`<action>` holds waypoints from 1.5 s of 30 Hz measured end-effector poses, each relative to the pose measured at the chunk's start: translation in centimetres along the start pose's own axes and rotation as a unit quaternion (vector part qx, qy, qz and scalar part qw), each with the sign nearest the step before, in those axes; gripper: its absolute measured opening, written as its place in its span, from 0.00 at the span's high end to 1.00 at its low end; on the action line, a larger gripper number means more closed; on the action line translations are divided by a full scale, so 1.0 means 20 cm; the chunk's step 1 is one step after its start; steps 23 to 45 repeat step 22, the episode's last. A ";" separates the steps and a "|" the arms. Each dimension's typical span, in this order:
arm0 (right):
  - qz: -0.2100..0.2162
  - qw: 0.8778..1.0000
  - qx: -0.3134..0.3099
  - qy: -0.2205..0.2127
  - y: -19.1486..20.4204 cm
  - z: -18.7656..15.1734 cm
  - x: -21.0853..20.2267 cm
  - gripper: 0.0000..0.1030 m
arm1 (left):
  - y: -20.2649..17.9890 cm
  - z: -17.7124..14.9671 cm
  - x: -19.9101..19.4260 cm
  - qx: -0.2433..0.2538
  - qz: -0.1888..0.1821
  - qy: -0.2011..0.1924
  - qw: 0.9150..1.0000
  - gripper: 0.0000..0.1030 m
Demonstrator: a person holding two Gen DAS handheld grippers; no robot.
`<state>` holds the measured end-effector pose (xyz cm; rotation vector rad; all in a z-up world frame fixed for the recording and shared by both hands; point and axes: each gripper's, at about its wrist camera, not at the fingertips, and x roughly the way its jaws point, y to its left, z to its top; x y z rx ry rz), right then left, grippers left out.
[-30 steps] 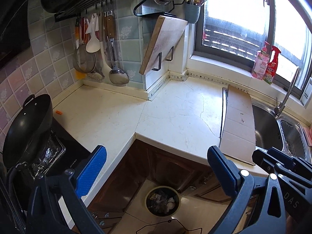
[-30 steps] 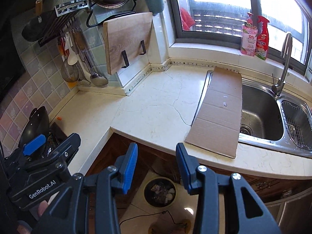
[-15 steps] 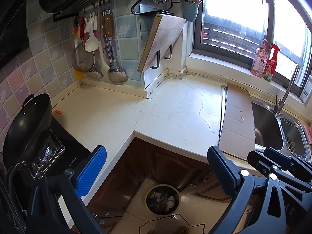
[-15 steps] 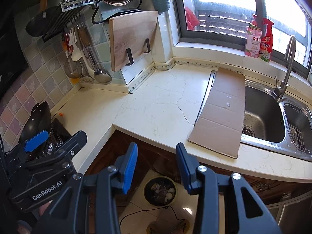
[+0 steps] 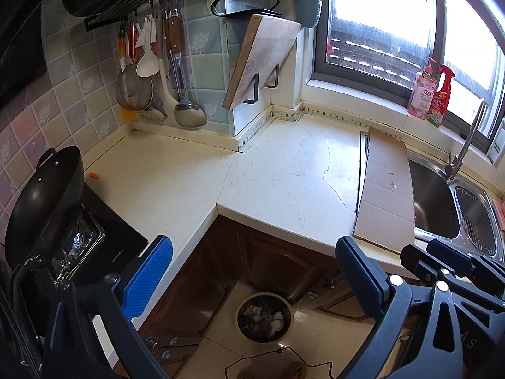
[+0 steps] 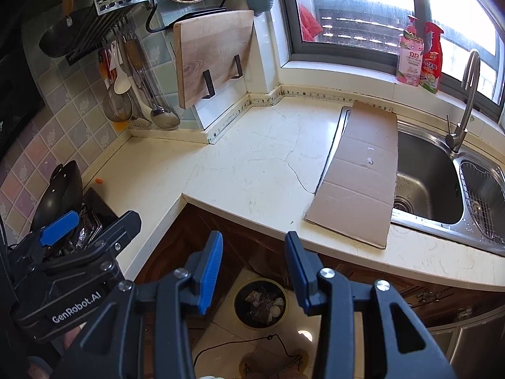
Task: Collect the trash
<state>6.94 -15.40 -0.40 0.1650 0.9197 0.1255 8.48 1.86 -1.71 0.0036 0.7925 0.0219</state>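
Left gripper (image 5: 252,271): jaws wide apart, nothing between them, held over the floor gap in front of the counter (image 5: 284,170). Cardboard sheet (image 5: 386,189) at 2 o'clock from the jaws, lying flat, one long side on the counter, the other overhanging the sink (image 5: 432,195). Judged light, stiff along the creases, likely to flex across them; best pinched at the near short edge, which sits at the counter lip. Small orange scrap (image 5: 94,175) at 10 o'clock beside the wok (image 5: 41,199); tiny, hard to pinch. Bin (image 5: 264,317) on the floor at 6 o'clock, already part filled with mixed scraps.

Right gripper (image 6: 252,265): jaws at a middling gap, empty. Cardboard sheet (image 6: 359,173) at 1 o'clock, near edge unobstructed. Bin (image 6: 260,304) directly below the jaws, contents crumpled, type not discernible. Sink (image 6: 426,186) basin bare apart from the drain.
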 end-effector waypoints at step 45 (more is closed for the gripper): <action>0.026 1.000 -0.003 0.010 -0.08 0.01 0.04 0.60 | -0.10 -0.02 0.03 -0.002 0.026 0.015 1.000 0.01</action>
